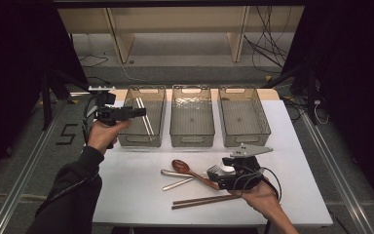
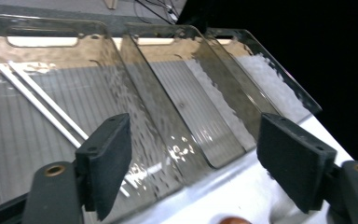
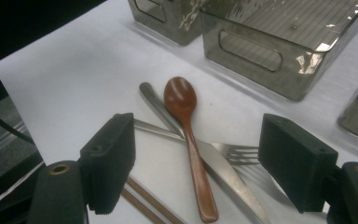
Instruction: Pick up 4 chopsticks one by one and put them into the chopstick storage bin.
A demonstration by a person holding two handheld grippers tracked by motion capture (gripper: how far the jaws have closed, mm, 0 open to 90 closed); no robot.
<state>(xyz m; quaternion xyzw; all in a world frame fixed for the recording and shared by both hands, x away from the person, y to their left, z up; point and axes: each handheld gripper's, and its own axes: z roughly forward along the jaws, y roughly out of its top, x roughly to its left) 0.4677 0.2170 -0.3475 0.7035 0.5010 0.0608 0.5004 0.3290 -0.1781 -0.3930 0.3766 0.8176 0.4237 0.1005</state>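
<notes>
Three bins [image 1: 192, 117], pale chopsticks [image 1: 145, 119] in leftmost

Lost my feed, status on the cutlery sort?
Left gripper over left bin, jaws open, empty; chopsticks inside. Right gripper open above wooden spoon, knife, fork. Nothing in the way.
</notes>
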